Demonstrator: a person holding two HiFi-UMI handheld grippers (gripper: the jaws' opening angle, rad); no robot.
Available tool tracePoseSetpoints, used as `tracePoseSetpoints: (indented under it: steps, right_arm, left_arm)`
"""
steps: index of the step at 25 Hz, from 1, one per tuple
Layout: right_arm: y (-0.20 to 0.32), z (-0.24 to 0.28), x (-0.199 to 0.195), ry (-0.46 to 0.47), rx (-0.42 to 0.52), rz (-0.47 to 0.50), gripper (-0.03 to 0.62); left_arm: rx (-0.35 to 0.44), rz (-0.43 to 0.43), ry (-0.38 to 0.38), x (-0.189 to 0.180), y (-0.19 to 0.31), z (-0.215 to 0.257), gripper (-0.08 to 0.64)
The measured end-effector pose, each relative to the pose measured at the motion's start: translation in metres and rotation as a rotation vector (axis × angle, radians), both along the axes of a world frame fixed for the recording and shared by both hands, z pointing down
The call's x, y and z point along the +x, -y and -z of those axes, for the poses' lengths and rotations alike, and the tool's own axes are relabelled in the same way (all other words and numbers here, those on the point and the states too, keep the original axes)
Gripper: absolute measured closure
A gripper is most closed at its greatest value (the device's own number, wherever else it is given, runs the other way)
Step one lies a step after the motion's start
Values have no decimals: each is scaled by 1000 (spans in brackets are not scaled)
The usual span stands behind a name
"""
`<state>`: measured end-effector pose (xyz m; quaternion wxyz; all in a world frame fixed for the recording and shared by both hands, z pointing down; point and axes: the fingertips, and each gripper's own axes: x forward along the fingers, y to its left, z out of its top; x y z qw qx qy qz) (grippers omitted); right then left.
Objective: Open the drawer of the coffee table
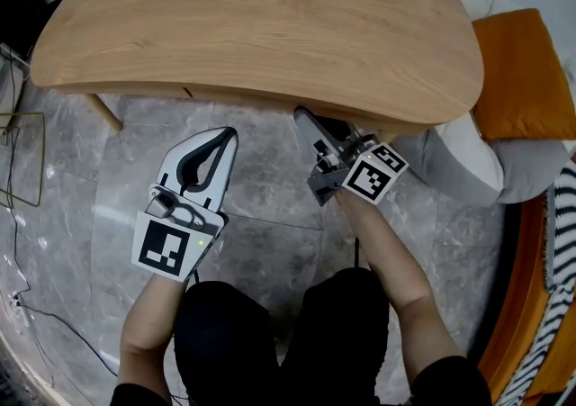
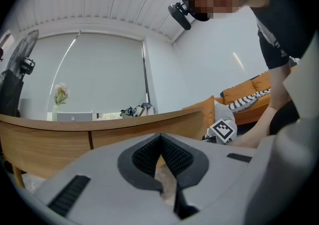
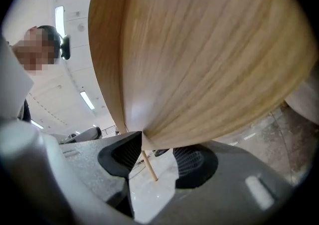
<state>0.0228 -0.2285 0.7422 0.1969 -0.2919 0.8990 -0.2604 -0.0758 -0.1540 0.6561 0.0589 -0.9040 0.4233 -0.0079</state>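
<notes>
The drawer (image 1: pixel 252 98) is not yet opened — the right gripper (image 3: pixel 158 151) is held spread at the coffee table's (image 1: pixel 270 26) edge, the left gripper (image 1: pixel 225 136) pressed together.

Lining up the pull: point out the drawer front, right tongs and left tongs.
drawer front (image 2: pixel 127 131): left gripper view, wood panel right of the seam.
right tongs (image 1: pixel 304 118): head view, between the tips.
left tongs (image 1: pixel 230 133): head view, closed tips.
</notes>
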Motion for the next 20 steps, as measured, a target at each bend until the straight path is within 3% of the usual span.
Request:
tracePoseSetpoints:
  steps: [14,20]
  right_arm:
    - [-5,-2,-1,-9,0,7,420]
    - [-28,-4,-7,-60,31,48,439]
  left_arm:
    - [2,14,8,-7,-1,2,554]
    - [2,18,13,-7,-4,-1,554]
